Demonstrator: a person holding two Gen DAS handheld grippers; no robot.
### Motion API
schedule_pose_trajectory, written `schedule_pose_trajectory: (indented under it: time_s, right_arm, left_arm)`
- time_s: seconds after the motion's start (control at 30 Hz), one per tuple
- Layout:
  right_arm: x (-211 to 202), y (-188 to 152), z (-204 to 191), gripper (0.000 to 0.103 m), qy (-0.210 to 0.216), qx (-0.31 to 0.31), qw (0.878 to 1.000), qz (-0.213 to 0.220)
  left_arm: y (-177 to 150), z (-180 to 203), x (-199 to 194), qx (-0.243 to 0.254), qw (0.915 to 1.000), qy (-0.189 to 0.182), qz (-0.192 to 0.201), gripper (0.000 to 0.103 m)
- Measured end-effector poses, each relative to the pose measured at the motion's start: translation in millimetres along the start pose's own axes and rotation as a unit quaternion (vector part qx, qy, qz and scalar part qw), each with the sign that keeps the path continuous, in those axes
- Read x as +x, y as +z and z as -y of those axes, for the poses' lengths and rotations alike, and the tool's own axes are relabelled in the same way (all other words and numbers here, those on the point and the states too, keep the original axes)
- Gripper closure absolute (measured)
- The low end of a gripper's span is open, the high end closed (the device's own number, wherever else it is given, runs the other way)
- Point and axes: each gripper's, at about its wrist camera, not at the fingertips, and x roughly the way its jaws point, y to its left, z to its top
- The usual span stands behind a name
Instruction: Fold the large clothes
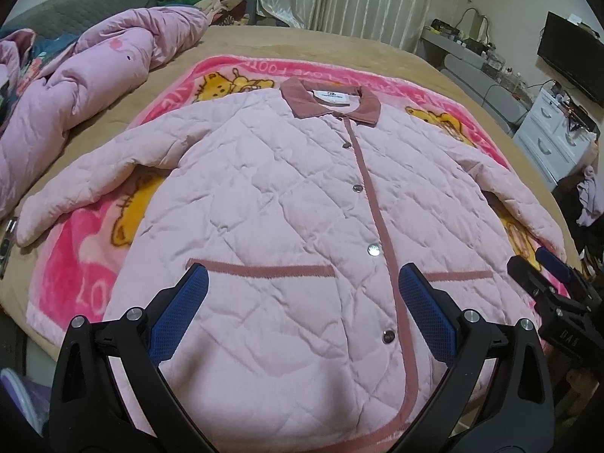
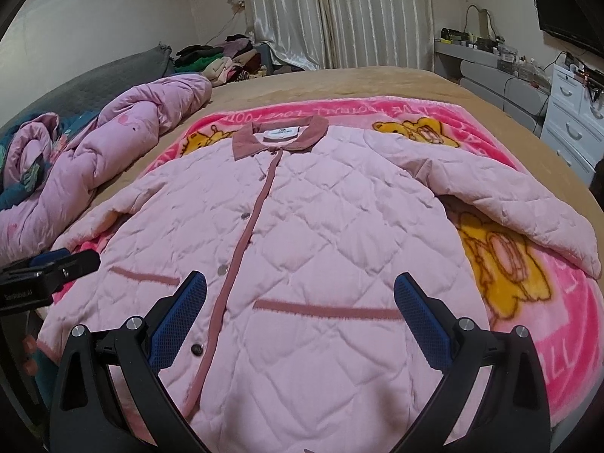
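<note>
A pink quilted jacket (image 1: 287,204) lies flat, front up and buttoned, on a pink cartoon blanket (image 1: 75,283); it also shows in the right wrist view (image 2: 321,226). Its dark pink collar (image 1: 328,100) points away from me and both sleeves are spread out. My left gripper (image 1: 302,275) is open and empty above the jacket's lower hem. My right gripper (image 2: 300,283) is open and empty above the hem, further right. Each gripper shows at the edge of the other's view, the right gripper (image 1: 543,268) and the left gripper (image 2: 64,264).
A crumpled pink duvet (image 1: 94,87) lies on the bed at the left. The tan bed sheet (image 1: 339,45) runs beyond the blanket. A pile of clothes (image 2: 222,60) sits at the back. White drawers (image 2: 577,120) and a desk stand at the right.
</note>
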Motion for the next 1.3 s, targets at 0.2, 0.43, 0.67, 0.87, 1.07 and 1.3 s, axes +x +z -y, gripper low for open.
schedule_pose_trajectory:
  time_s: [0.2,0.43,0.67,0.87,1.07,1.3]
  right_arm:
    - [10.5,19.1,7.9,0.004,-0.010,0.008,1.000,0.010]
    - [21.4,39.1,17.9,0.004,-0.015,0.021,1.000,0.018]
    - [33.5,62.5,35.4,0.004,-0.021,0.046,0.998,0.028]
    - [43.8,85.1,56.9,0.004,-0.040,0.069,0.996,0.043]
    - [56.2,103.7,90.8,0.004,-0.067,0.106,0.991,0.055]
    - [71.7,106.7,138.3,0.004,-0.099,0.153,0.982,0.050]
  left_arm:
    - [18.8,1.9,13.1,0.003,1.0000,0.001,-0.007,0.008]
    - [43.8,10.1,22.0,0.009,0.9999,-0.005,-0.006,0.008]
    - [66.8,19.1,34.7,0.013,0.9998,-0.012,-0.007,0.008]
    - [87.4,30.4,54.3,0.021,0.9995,-0.016,-0.018,0.008]
    - [105.1,41.4,76.6,0.011,0.9991,-0.030,-0.027,0.008]
    - [121.4,59.2,99.3,0.021,0.9990,-0.021,-0.033,0.008]
